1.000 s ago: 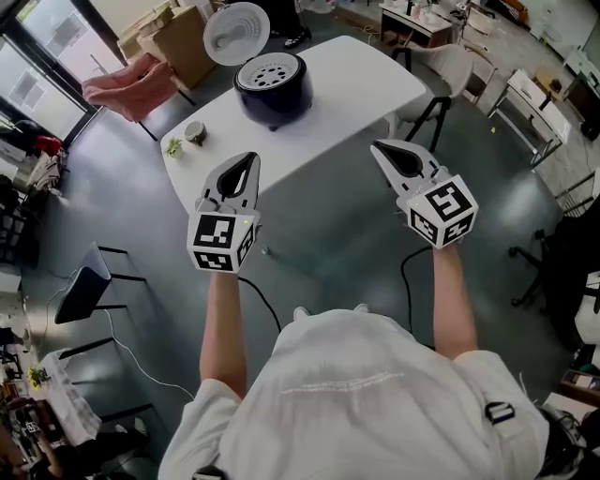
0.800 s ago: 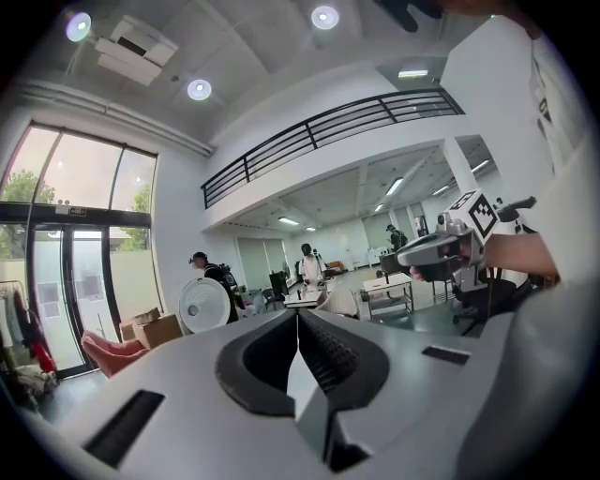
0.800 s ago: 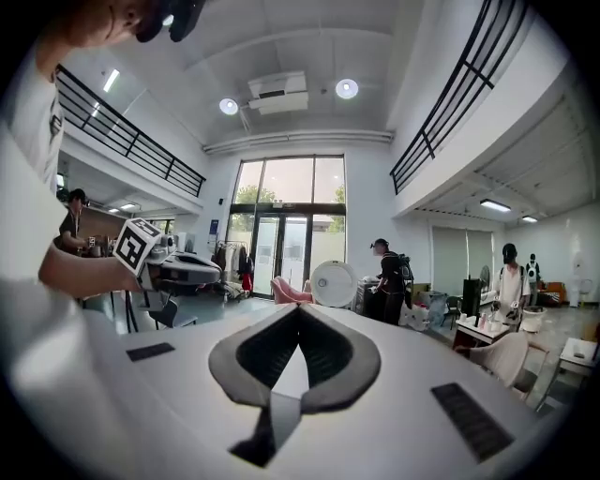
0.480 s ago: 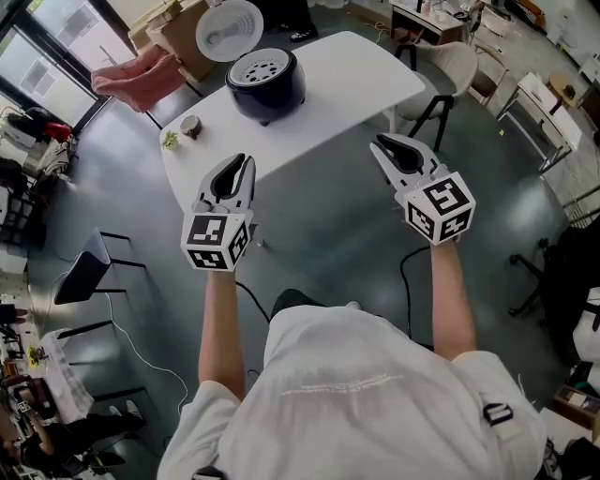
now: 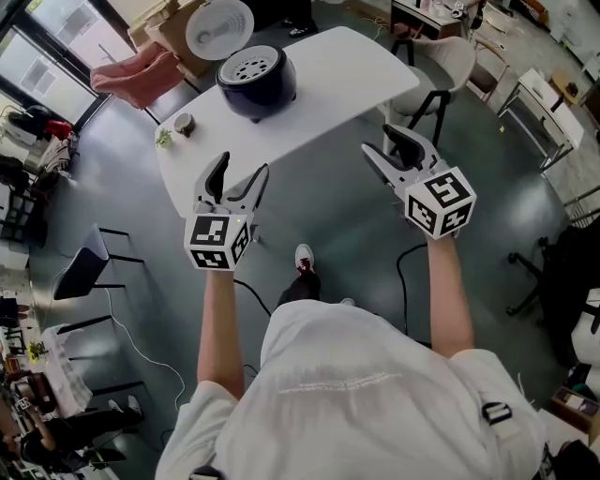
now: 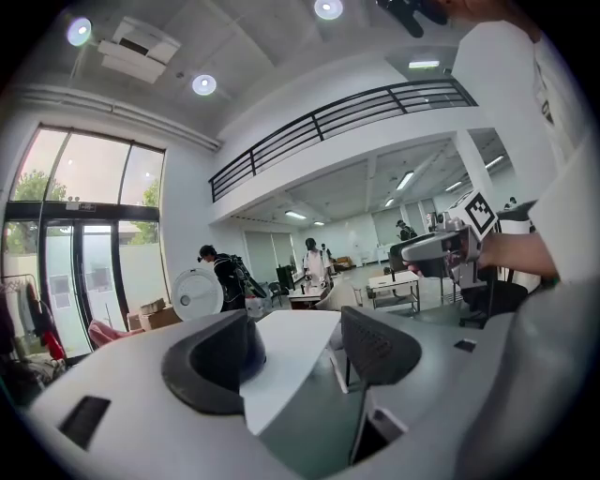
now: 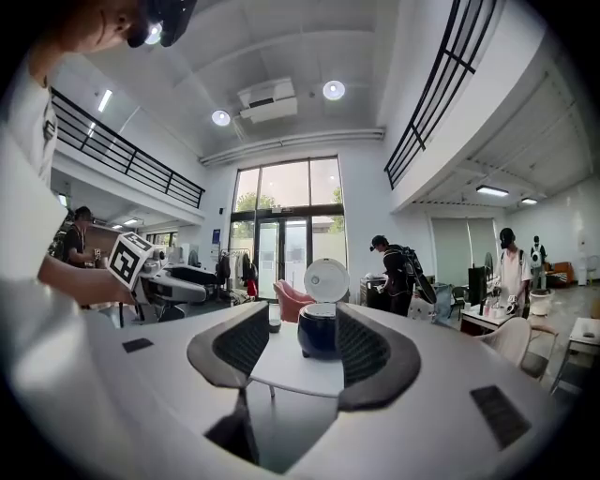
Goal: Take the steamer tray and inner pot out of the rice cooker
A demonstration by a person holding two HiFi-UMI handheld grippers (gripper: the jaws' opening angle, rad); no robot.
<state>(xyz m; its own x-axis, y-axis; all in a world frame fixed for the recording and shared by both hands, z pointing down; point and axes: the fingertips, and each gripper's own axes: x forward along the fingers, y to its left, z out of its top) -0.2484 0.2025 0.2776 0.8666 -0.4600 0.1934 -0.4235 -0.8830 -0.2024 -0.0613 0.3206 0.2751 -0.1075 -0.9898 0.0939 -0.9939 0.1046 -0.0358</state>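
A dark blue rice cooker (image 5: 255, 80) stands on the white table (image 5: 356, 75) with its round white lid (image 5: 219, 28) raised. A white perforated steamer tray (image 5: 251, 64) sits in its top; the inner pot is hidden. My left gripper (image 5: 239, 173) and right gripper (image 5: 384, 142) hang in the air short of the table's near edge. Their jaws have just been opening and hold nothing. The right gripper view frames the cooker (image 7: 319, 330) between the right gripper's (image 7: 298, 354) jaws. In the left gripper view, the left gripper's (image 6: 295, 354) left jaw hides the cooker, and only the lid (image 6: 197, 293) shows.
A small cup (image 5: 183, 122) and a little plant (image 5: 164, 139) sit at the table's left end. A white chair (image 5: 441, 70) stands at the right end, a pink chair (image 5: 141, 75) and cardboard boxes behind. People (image 7: 398, 272) stand far off.
Both grippers' jaws have gone from shut to open. The person has stepped toward the table, so the grippers are closer to its near edge.
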